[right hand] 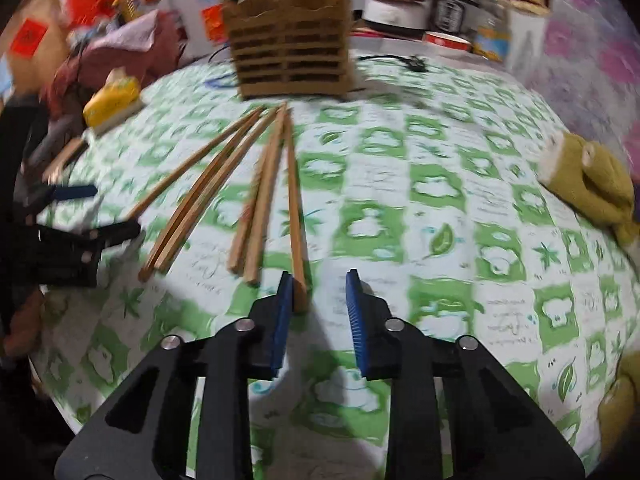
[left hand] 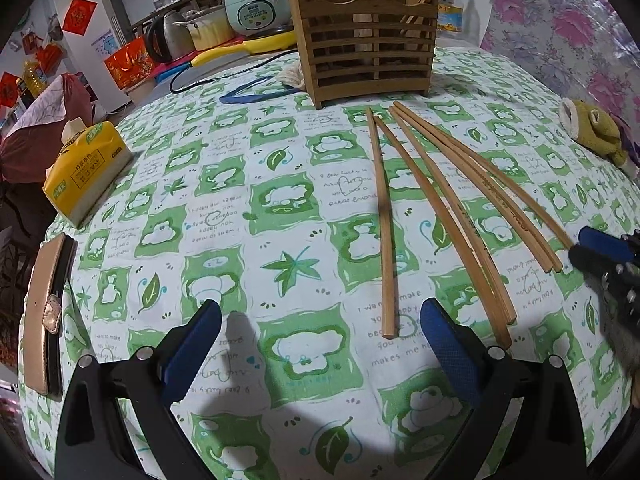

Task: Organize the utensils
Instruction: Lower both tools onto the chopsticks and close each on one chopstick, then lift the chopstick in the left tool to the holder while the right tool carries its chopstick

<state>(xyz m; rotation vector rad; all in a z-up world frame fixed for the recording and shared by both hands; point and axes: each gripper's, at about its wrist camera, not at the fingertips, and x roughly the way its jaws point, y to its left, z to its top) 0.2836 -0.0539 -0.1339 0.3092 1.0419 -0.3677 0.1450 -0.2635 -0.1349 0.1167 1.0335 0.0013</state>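
Several wooden chopsticks (left hand: 448,204) lie fanned on the green-and-white tablecloth (left hand: 248,208), their far tips pointing at a slatted wooden utensil holder (left hand: 364,40) that has a few sticks standing in it. My left gripper (left hand: 320,308) is wide open low over the cloth, and the near end of the leftmost chopstick (left hand: 386,240) lies just inside its right finger. In the right wrist view the rightmost chopstick (right hand: 296,216) ends between the pads of my right gripper (right hand: 320,292). It rests against the left pad, with a gap to the right pad. The holder (right hand: 288,52) stands beyond.
A yellow tissue pack (left hand: 88,168) and a tan wallet (left hand: 44,312) sit by the left table edge. An olive plush toy (left hand: 592,128) lies at the right. A blue cord (left hand: 256,94), a rice cooker (left hand: 256,4) and kitchenware crowd the space behind the holder.
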